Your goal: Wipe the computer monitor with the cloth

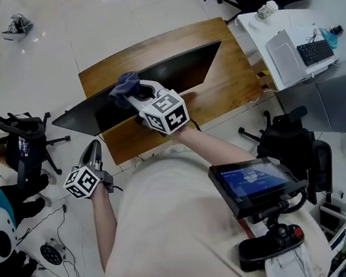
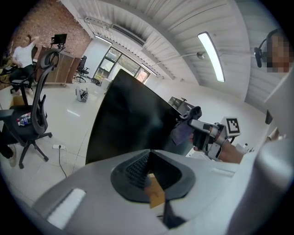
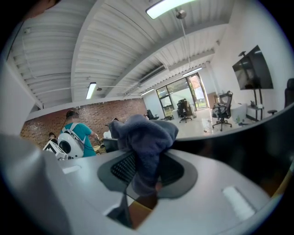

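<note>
At monitor [image 1: 181, 69] top, clamped cloth [image 1: 122, 84], seemingly touching

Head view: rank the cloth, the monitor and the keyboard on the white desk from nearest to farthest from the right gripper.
1. cloth: clamped in the jaws of the right gripper.
2. monitor: on the wooden table, right beside the cloth.
3. keyboard: far off on the white desk, at the right.
</note>
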The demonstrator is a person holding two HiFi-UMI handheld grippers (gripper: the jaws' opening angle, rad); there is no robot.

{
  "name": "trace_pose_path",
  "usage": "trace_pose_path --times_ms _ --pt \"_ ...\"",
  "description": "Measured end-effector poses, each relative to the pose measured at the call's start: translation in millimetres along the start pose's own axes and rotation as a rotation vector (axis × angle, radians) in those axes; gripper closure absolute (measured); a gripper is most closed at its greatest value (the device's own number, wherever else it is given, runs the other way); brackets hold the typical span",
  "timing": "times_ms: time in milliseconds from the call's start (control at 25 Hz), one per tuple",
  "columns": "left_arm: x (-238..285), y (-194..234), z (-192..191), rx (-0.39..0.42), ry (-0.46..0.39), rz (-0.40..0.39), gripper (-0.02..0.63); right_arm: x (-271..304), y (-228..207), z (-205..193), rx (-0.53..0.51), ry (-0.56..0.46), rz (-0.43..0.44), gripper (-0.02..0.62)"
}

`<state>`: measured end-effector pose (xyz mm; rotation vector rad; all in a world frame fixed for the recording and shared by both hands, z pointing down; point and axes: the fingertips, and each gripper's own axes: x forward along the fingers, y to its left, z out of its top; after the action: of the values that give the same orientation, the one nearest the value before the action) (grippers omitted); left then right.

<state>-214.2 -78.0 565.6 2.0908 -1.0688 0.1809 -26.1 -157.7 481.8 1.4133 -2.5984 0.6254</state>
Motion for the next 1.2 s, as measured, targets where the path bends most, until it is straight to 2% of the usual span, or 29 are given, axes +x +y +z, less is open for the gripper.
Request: trace_pose_path --times_ms 360,720,880,1080,1200 --pt "9.6 -11.7 -0.9 0.017 -0.003 -0.004 0.607 -37.8 -55.5 1.5 0.022 -0.029 -0.097 0.477" --pt "30.6 -37.2 -16.6 0.047 0.059 -0.034 0.607 -98.3 -110.8 -2.8 0.108 -0.085 -0.226 0.477" --pt "39.8 -54.7 -26.4 0.063 0.087 -0.043 0.607 -123.9 -112.2 -17.5 0.108 -0.086 -0.221 0.477" --pt "45.3 -74.6 -39.9 0.075 0.11 -0.046 0.607 -139.1 -100.2 -43.1 0.01 -0.047 -0.189 0.477" --pt "46.8 -80.6 -49.9 0.066 0.109 -0.036 0.607 -143.4 -89.1 -60.7 0.01 -0.019 -0.146 0.477"
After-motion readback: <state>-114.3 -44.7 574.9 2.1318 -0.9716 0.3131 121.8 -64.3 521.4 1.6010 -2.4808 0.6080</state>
